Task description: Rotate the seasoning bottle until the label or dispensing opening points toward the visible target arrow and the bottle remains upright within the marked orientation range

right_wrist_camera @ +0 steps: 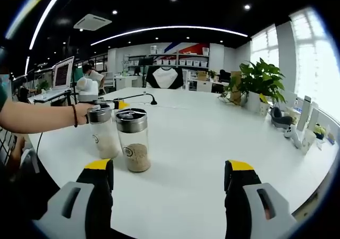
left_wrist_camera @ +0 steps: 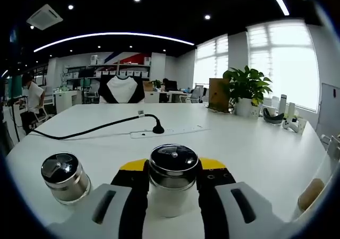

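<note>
A glass seasoning bottle [left_wrist_camera: 173,194] with a steel lid and white contents stands upright on the white table [left_wrist_camera: 255,148]. My left gripper [left_wrist_camera: 172,165] is shut on it, one yellow-tipped jaw pressed to each side. A second steel-lidded bottle [left_wrist_camera: 65,176] stands free to its left. In the right gripper view the held white-filled bottle [right_wrist_camera: 102,131] stands beside a brown-filled bottle [right_wrist_camera: 133,141], with the left gripper [right_wrist_camera: 109,105] reaching in from the left. My right gripper [right_wrist_camera: 170,175] is open above bare table, nearer than both bottles.
A black cable [left_wrist_camera: 95,127] runs to a power strip [left_wrist_camera: 170,133] behind the bottles. A potted plant [left_wrist_camera: 245,87] and small desk items [left_wrist_camera: 276,114] sit at the far right edge. A person's forearm [right_wrist_camera: 37,117] crosses from the left.
</note>
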`<state>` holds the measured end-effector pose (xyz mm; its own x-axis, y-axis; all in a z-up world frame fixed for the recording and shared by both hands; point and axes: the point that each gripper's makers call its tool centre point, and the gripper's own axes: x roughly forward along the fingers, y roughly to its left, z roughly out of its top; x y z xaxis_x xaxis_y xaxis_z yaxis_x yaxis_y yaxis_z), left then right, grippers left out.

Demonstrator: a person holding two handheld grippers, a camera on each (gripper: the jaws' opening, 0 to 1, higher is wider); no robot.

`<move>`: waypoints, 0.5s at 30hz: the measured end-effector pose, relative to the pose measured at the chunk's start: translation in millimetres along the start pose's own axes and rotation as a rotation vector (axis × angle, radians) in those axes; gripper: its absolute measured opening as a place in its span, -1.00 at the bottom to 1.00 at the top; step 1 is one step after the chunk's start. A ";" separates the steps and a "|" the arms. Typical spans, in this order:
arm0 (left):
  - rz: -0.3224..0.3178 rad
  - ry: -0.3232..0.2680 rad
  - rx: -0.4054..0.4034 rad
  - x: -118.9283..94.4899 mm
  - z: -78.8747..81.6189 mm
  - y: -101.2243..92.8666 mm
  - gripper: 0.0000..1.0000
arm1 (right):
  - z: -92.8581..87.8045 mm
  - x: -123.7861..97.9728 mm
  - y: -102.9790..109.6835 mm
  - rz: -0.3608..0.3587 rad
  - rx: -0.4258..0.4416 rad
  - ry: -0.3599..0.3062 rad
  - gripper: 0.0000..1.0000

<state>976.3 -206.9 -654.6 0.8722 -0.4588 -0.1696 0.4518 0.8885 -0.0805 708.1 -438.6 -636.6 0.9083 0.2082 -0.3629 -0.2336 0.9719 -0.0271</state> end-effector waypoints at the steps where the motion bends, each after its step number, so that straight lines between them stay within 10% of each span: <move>1: -0.001 -0.002 0.005 -0.9 0.6 -1.2 -0.28 | -0.9 -0.1 0.2 0.003 0.009 0.002 0.76; 4: -0.010 0.000 0.026 2.3 0.3 -1.0 -0.28 | 0.3 -1.2 7.7 0.049 0.127 -0.003 0.76; 15: -0.012 -0.033 0.036 -22.6 -0.6 -3.9 -0.28 | 5.0 0.0 13.4 0.062 0.101 -0.004 0.77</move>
<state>954.8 -199.9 -651.1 0.8721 -0.4698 -0.1365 0.4680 0.8825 -0.0473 706.7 -425.0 -632.3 0.8948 0.2683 -0.3569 -0.2531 0.9633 0.0897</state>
